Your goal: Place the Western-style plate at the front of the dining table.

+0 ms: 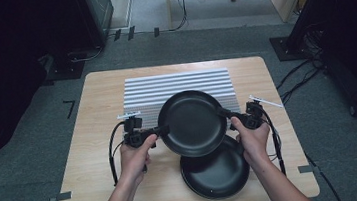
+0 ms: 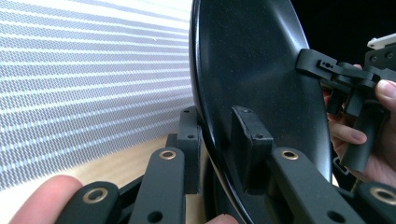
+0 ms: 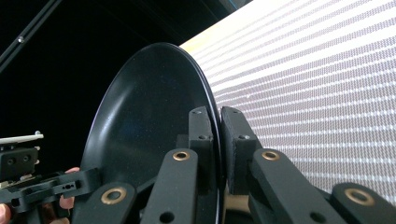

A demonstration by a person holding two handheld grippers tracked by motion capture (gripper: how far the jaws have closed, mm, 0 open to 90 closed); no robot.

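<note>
A black plate is held up over the middle of the wooden table, pinched at opposite sides of its rim by the two grippers. The left gripper clamps the plate's left edge; in the left gripper view its jaws sit one on each face of the rim, closed on it. The right gripper clamps the right edge, and the right gripper view shows its jaws pressed together with the thin rim between them.

A second black plate lies flat on the table toward the near right; its far part is covered by the raised plate, and whether the two touch cannot be told from above. Behind them a white striped mat lies on the far half of the table, its near middle hidden by the held plate.

The high view shows both hands, left and right, and the whole layout; the gripper views show the plate edge-on and the mat's fine weave, which is only bands from above. In the left gripper view the right gripper appears at the plate's far rim, partly cut off by the frame.

The table's left side is bare wood, as is a strip along its near edge. The lower plate sits near the near edge. Dark surroundings beyond the table are hard to make out.
</note>
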